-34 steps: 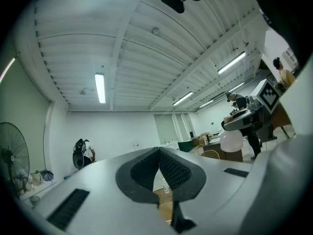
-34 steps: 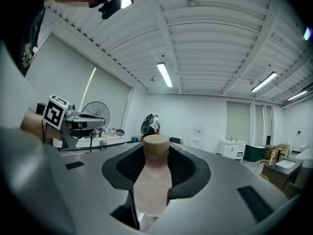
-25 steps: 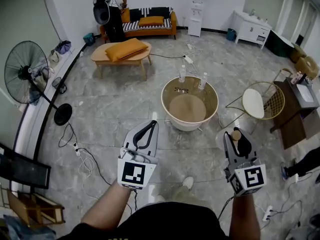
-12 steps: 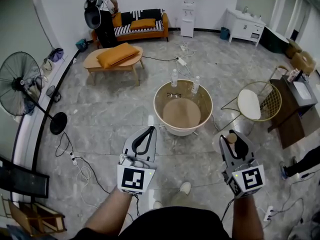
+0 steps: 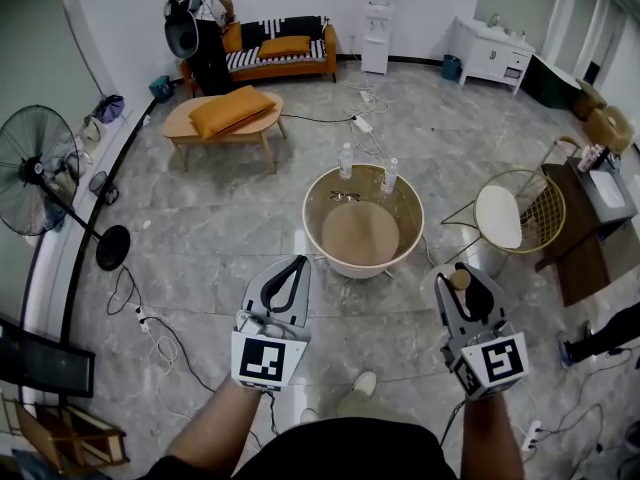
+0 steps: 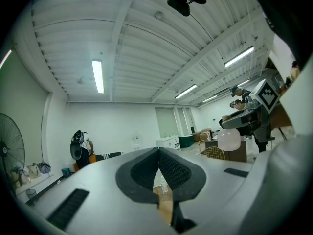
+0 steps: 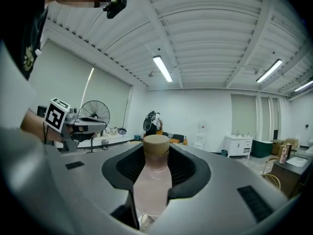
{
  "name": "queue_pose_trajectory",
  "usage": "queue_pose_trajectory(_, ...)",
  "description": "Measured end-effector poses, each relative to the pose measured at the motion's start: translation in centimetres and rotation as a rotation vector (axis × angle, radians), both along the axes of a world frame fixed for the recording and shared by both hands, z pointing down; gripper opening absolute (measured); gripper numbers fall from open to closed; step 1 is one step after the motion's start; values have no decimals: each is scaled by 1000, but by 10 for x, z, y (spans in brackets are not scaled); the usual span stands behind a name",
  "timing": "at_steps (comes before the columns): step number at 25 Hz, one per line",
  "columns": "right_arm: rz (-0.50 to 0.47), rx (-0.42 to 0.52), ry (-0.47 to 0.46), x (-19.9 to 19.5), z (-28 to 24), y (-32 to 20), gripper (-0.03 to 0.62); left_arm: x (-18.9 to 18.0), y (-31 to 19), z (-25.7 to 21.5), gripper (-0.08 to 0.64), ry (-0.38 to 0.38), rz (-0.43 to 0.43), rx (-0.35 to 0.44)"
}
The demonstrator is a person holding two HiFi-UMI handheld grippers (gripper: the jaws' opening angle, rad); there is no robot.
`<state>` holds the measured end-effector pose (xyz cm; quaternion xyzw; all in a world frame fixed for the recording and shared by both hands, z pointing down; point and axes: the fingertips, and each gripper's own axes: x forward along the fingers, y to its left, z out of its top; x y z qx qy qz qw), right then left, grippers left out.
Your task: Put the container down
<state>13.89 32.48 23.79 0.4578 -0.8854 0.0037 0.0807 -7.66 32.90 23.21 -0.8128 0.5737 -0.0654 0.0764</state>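
My right gripper is shut on the container, a pale pink translucent bottle with a tan cap. In the right gripper view the container stands upright between the dark pads, its cap rising above the right gripper. My left gripper is held level beside it, shut with nothing in it. In the left gripper view the left gripper shows its pads meeting. Both hang above the floor, short of a round cream table with a raised rim.
Two water bottles and a pair of glasses lie on the round table's far side. A wire chair stands to its right, then a dark desk. Cables cross the floor at left, near a fan. A person stands by the sofa.
The view has shifted forward, so the round table sits a little lower and further left. Both grippers keep their hold and stay nearly where they were in the picture.
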Motion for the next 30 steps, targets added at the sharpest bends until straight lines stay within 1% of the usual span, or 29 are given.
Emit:
queue_pose_trajectory(3,-7,-5,10,1,4,-13,150,1,-13,1,15,-2,2,-6)
queue_pose_trajectory(8,-23,-17,-8,5,5,-27,150,8,-24,2,15,-2,-3,-19)
queue_pose_trajectory(10,-37,-17,-14,6,3,-33,150,11,-30,4,15,-7,-11,-26)
queue_pose_trajectory(12,-47,-17,0,11,5,-40,150,14,-36,4,15,-4,-23,-30)
queue_pose_trajectory(16,-74,-2,5,19,2,-55,150,26,-48,0,15,-2,-35,-21)
queue_pose_trajectory(21,-107,-3,-13,28,1,-71,150,37,-61,-1,15,12,-60,-27)
queue_pose_trajectory(24,-123,-10,-17,39,8,-79,150,45,-65,-6,15,-5,-76,-2)
queue_pose_trajectory(30,-134,-3,-32,50,9,-89,150,48,-64,-4,15,-19,-109,-15)
